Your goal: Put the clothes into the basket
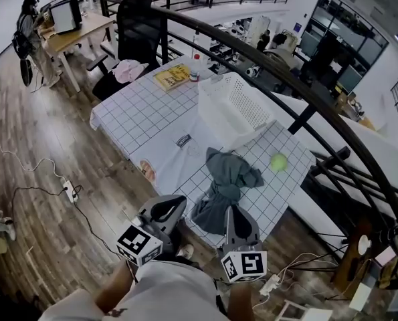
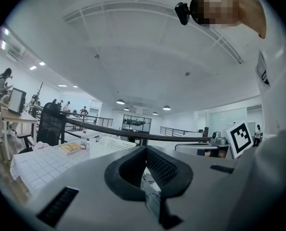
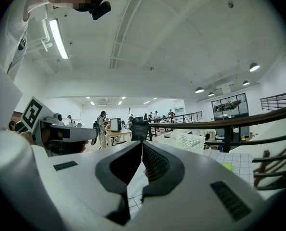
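Notes:
- We hold left gripper and right gripper low, off near edge of table.
- Both jaws shut tip to tip, nothing between them. We judge no grasp begun.
- Grey garment crumpled, part hanging over near edge, just ahead of right gripper. Likely first pick.
- White T-shirt flat beside it.
- White basket just beyond garment, looks empty, so short carry.
- Green ball near garment. We leave it.

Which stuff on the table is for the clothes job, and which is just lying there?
For the job: grey garment, white garment, white basket.
Just lying about: green ball, yellow book, bottle.
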The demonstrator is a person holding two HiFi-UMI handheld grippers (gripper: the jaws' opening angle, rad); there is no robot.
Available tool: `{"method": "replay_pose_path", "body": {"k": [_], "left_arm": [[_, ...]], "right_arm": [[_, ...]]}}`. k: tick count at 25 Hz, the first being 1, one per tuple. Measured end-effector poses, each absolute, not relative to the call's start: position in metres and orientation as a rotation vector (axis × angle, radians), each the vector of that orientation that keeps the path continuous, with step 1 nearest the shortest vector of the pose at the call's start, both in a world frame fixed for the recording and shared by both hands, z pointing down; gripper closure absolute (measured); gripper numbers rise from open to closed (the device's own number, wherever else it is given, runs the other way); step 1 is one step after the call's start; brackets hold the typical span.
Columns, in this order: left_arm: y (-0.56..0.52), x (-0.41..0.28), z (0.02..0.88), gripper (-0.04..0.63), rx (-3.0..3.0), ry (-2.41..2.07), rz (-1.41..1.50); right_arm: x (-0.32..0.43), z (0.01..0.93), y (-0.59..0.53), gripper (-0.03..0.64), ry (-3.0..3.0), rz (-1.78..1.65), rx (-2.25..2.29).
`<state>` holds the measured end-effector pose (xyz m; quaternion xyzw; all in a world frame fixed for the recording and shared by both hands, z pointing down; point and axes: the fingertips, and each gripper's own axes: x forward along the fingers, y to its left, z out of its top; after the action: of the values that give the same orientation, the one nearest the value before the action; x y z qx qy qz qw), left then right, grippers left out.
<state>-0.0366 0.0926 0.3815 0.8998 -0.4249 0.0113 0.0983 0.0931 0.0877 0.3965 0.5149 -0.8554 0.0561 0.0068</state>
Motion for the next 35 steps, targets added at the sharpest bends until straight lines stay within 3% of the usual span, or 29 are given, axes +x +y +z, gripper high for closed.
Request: {"method": "replay_pose_path", "body": {"k": [20, 35], "left_arm": [[-0.056, -0.039, 0.398, 0.591, 2.734, -1.107, 0.075], [-0.092, -0.012, 0.420, 0.591, 2.796, -0.864, 0.164]], "right_arm": [[0.095, 0.409, -0.043, 0.598, -2.537, 0.201, 1.750], [0.120, 0.466, -0.070, 0.597, -2.301, 0.335, 1.815]]}}
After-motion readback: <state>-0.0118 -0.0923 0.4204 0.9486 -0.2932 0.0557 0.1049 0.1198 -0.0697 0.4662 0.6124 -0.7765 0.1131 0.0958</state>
